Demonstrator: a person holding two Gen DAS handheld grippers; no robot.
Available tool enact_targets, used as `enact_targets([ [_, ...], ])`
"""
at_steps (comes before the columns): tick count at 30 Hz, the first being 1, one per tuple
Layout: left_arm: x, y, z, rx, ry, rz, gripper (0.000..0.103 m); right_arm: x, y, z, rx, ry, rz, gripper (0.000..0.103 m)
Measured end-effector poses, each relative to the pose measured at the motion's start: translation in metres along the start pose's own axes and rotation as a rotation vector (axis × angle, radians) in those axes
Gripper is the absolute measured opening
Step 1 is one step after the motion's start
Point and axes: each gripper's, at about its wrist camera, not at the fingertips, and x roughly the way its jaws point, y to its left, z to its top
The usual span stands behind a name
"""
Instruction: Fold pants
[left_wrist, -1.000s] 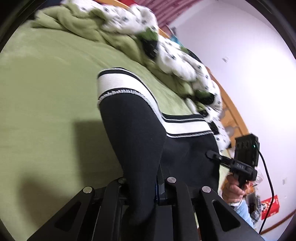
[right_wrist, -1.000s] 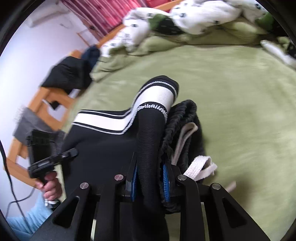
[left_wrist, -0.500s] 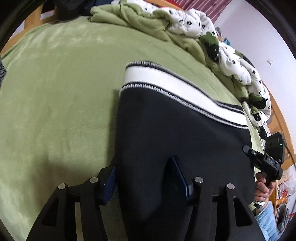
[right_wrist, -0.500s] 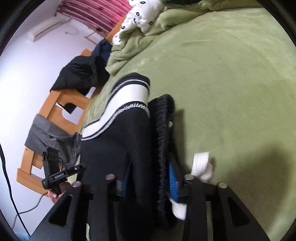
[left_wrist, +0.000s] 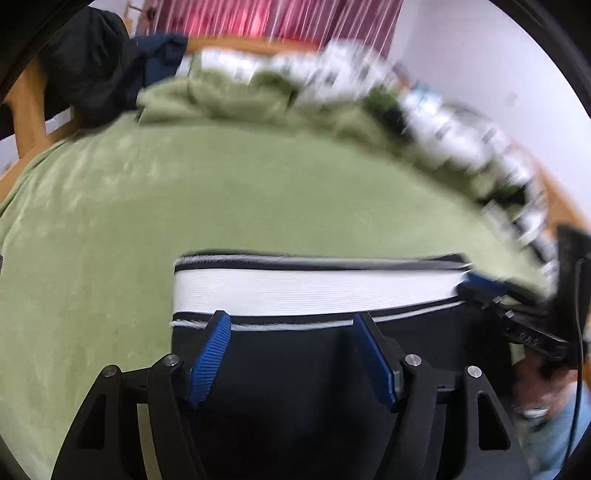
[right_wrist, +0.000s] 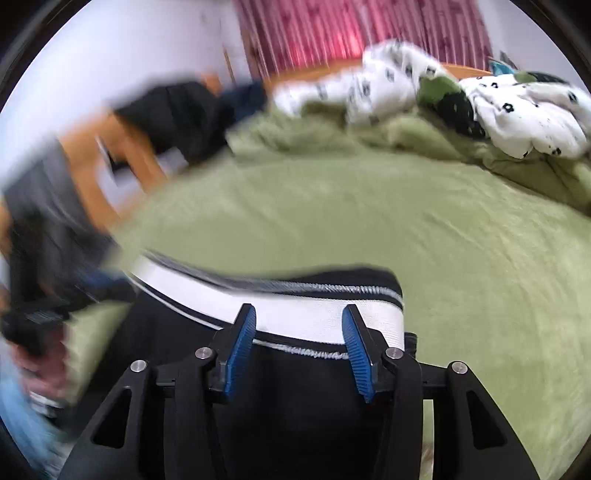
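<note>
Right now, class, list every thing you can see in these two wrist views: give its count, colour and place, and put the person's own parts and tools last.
pants: one, black with a white striped band, folded flat on the bed, below both grippers.
bed cover: one, green, under the pants.
quilt: one, white with black flowers and green, bunched at the far edge.
dark clothes: a heap, black and navy, on the wooden frame.
curtain: one, red, behind the bed.
left gripper: black, blue-padded fingers open over the pants.
right gripper: black, fingers open, nothing clamped.
hand: one, blurred, holding the right gripper.
</note>
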Motion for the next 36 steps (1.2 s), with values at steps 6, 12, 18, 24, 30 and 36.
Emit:
enact_targets([
  [6,0.015,0.012,-0.003,-0.072,0.003,-0.038,0.066,0.004,-0.005,-0.003,-0.013,-0.035,-0.033,0.043],
  [12,0.011,0.006,-0.010,-0.045,0.018,0.011,0.067,-0.003,-0.014,-0.010,0.013,-0.044,-0.014,0.044],
  [18,-0.007,0.008,-0.030,-0.070,0.091,0.018,0.068,-0.032,-0.014,-0.027,0.046,-0.038,0.005,0.043],
  [24,-0.045,-0.005,-0.071,-0.028,0.122,0.020,0.068,-0.071,-0.022,-0.063,0.115,0.034,0.064,0.043],
  [30,-0.086,-0.015,-0.124,-0.024,0.115,-0.047,0.068,-0.101,-0.007,-0.108,0.073,0.132,0.067,0.043],
  [36,-0.125,-0.013,-0.166,0.051,0.124,-0.002,0.069,-0.115,-0.004,-0.143,0.092,0.222,0.096,0.043],
])
